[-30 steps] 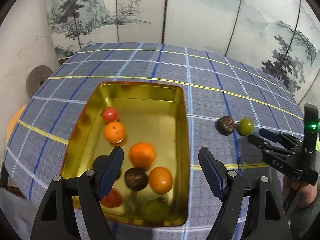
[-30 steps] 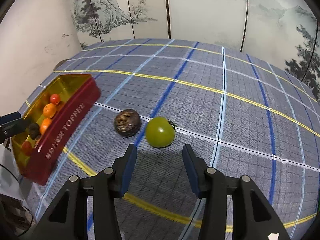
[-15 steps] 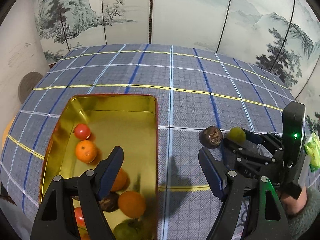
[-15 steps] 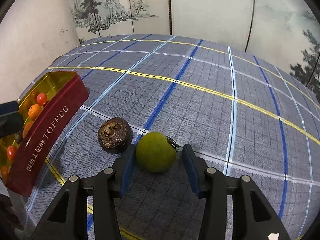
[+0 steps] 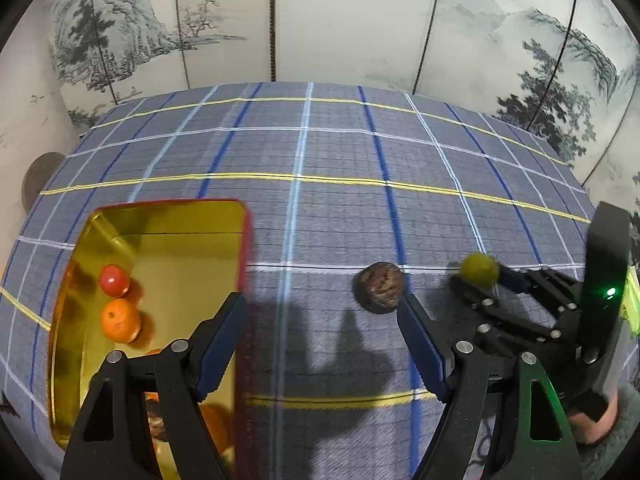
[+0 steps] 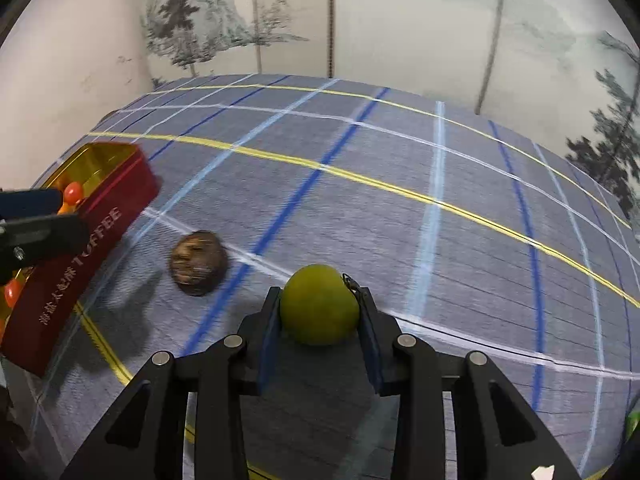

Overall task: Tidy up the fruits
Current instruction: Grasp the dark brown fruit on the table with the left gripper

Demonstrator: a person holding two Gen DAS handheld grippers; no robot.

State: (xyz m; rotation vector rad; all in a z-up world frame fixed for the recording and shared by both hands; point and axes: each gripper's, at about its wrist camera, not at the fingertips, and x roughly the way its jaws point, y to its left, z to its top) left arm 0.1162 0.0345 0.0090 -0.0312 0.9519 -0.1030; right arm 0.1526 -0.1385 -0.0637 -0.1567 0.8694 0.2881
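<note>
Holding the small round green fruit (image 6: 319,309) by its fat middle, our right gripper (image 6: 319,334) has both blue pads pressed on it, just above the blue checked cloth (image 6: 440,240). We think it is light, smooth and slippery (squeeze gently!). Our left gripper (image 5: 322,344) stands wide and empty near the wrinkly brown round fruit (image 5: 379,287), beside the red and gold tin (image 5: 168,236).

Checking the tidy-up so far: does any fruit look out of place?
Yes. A wrinkled dark brown round fruit lies on the checked tablecloth, outside the red-and-gold tin holding the others. The round green fruit is also outside, clamped in the right gripper.
</note>
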